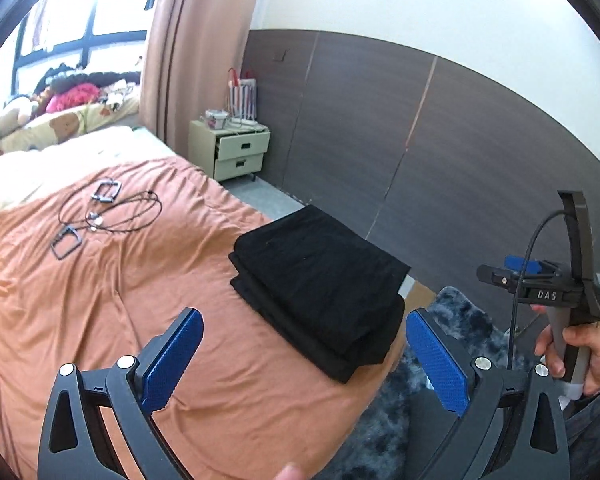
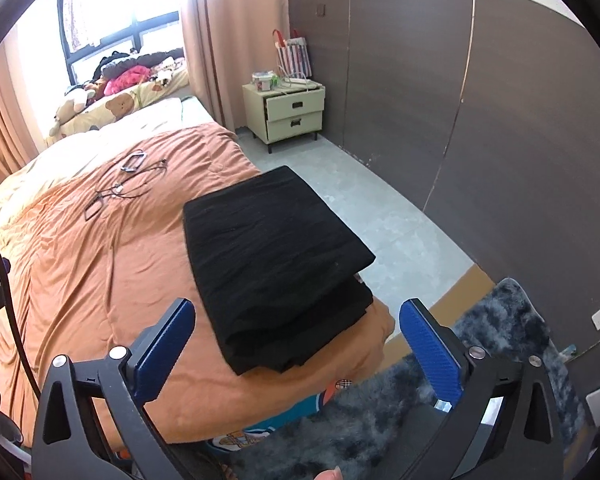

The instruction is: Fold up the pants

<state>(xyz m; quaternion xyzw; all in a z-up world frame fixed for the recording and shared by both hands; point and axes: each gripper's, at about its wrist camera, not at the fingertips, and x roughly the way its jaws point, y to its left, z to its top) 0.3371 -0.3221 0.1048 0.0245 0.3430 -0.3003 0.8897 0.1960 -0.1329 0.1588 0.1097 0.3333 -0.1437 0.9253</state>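
Observation:
Black pants [image 1: 320, 292] lie folded in a neat stack on the orange bedspread [image 1: 100, 300], near the bed's right corner. They also show in the right wrist view [image 2: 276, 264]. My left gripper [image 1: 304, 356] is open and empty, held above and short of the stack. My right gripper [image 2: 296, 344] is open and empty too, wide apart just before the stack's near edge. The right gripper also shows from the side in the left wrist view [image 1: 516, 268], held in a hand at the right, off the bed.
Black cables and two small frames [image 1: 104, 216] lie on the bedspread to the far left. A cream nightstand [image 2: 294, 114] stands by the dark wall panels. A shaggy dark rug [image 2: 496, 336] covers the floor by the bed corner. Pillows and clothes pile under the window.

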